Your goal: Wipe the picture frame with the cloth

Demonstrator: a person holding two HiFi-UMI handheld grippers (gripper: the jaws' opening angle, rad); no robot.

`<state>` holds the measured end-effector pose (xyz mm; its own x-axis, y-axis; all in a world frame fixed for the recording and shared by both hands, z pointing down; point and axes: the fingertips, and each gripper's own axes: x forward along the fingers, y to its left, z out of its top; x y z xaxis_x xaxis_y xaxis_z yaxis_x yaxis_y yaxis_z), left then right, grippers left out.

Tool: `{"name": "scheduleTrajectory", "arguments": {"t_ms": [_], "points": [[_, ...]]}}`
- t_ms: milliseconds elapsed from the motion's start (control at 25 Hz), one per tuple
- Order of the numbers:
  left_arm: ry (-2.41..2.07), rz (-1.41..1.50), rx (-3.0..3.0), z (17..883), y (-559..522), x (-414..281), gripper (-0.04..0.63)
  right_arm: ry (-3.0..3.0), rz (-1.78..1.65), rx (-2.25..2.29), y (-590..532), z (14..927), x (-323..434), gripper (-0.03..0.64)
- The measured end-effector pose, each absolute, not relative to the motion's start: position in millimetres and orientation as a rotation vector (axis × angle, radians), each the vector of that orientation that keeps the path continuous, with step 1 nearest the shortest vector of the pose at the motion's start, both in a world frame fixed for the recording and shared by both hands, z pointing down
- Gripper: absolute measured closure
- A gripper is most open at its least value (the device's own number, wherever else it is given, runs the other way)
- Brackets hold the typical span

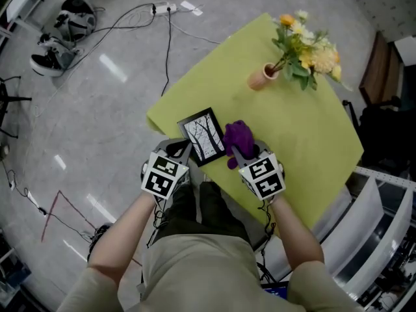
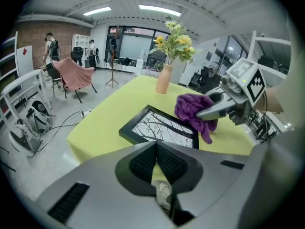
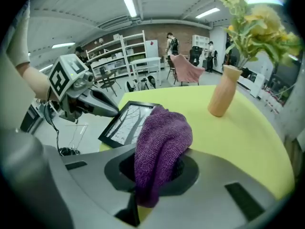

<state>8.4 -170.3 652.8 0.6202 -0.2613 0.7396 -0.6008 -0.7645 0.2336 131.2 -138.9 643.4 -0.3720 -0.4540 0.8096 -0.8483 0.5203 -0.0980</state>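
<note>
A black picture frame [image 1: 203, 135] with a tree print lies flat near the front corner of the yellow-green table [image 1: 292, 129]. A purple cloth [image 1: 238, 138] is bunched at the frame's right edge, and my right gripper [image 1: 246, 153] is shut on it. In the right gripper view the cloth [image 3: 161, 140] drapes over the jaws, with the frame [image 3: 127, 123] just beyond to the left. My left gripper [image 1: 184, 153] sits at the frame's near left corner, jaws shut with nothing between them. In the left gripper view the frame [image 2: 162, 128] lies straight ahead, with the cloth [image 2: 193, 109] at its right.
A tan vase [image 1: 262, 77] of yellow and white flowers stands at the table's far side. The table edge runs just in front of the frame. Cables [image 1: 140, 18] and shoes [image 1: 55, 51] lie on the grey floor to the left. A metal shelf [image 1: 383, 200] stands at the right.
</note>
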Motion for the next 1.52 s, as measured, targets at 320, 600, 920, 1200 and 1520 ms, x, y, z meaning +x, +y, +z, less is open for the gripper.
{"name": "scheduleTrajectory", "arguments": {"t_ms": [320, 600, 920, 1200, 1520], "points": [[-0.741, 0.953, 2.388, 615, -187, 10, 0.588, -2.094, 0.658, 1.277, -166, 568, 157, 0.561], [-0.893, 0.798, 2.532, 502, -228, 2, 0.588, -2.259, 0.517, 1.386, -180, 458, 145, 0.561], [-1.087, 0.546, 2.712, 366, -248, -13, 0.588, -2.429, 0.255, 1.473, -184, 329, 130, 0.560], [-1.294, 0.310, 2.861, 258, -242, -29, 0.588, -2.545, 0.064, 1.519, -177, 249, 117, 0.560], [-1.387, 0.198, 2.967, 186, -216, -40, 0.588, -2.642, -0.121, 1.461, -152, 195, 94, 0.560]]}}
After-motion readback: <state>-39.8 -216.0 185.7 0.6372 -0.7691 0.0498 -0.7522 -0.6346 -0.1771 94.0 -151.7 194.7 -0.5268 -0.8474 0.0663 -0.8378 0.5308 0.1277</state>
